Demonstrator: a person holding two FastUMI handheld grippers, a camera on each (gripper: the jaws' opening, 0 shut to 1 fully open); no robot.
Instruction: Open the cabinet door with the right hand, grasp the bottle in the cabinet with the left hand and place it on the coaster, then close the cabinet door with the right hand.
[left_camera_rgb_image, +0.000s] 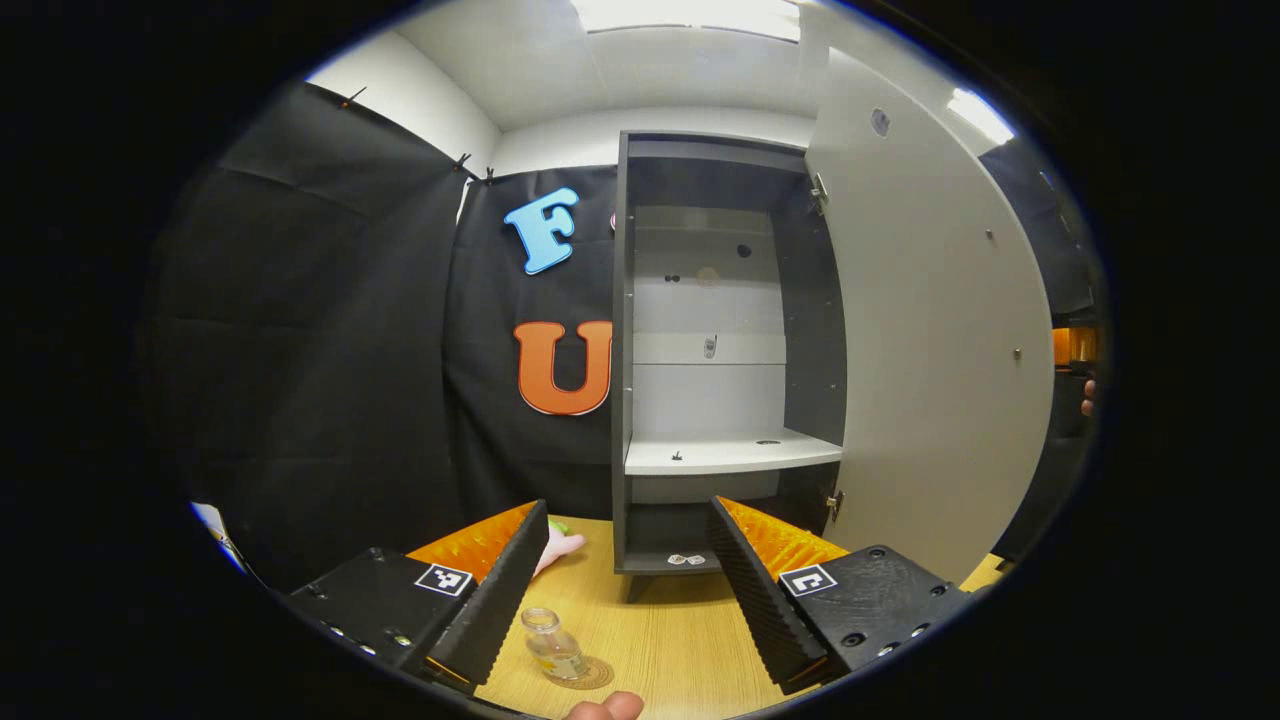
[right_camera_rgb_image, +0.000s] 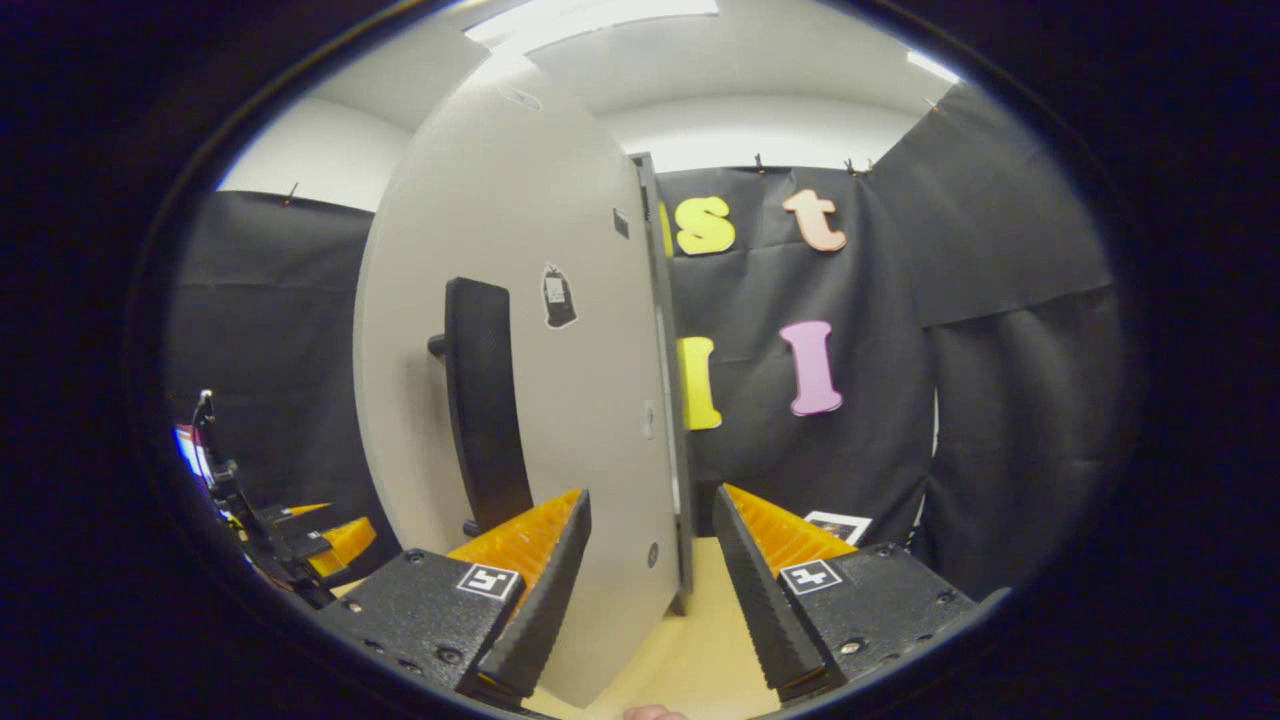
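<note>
With the glass bottle (left_camera_rgb_image: 554, 648) already standing on the round coaster (left_camera_rgb_image: 588, 673) on the wooden tabletop (left_camera_rgb_image: 670, 640), closing the cabinet door (right_camera_rgb_image: 520, 380) looks like the step in hand. The right claw (right_camera_rgb_image: 650, 590), fingers apart and empty, straddles the door's free edge near the long dark handle (right_camera_rgb_image: 485, 405); a steady push on the smooth flat panel should swing it home without jolting the cabinet (left_camera_rgb_image: 715, 400). The left claw (left_camera_rgb_image: 625, 590) hangs open, clear of the bare pale shelf (left_camera_rgb_image: 730, 455).
</note>
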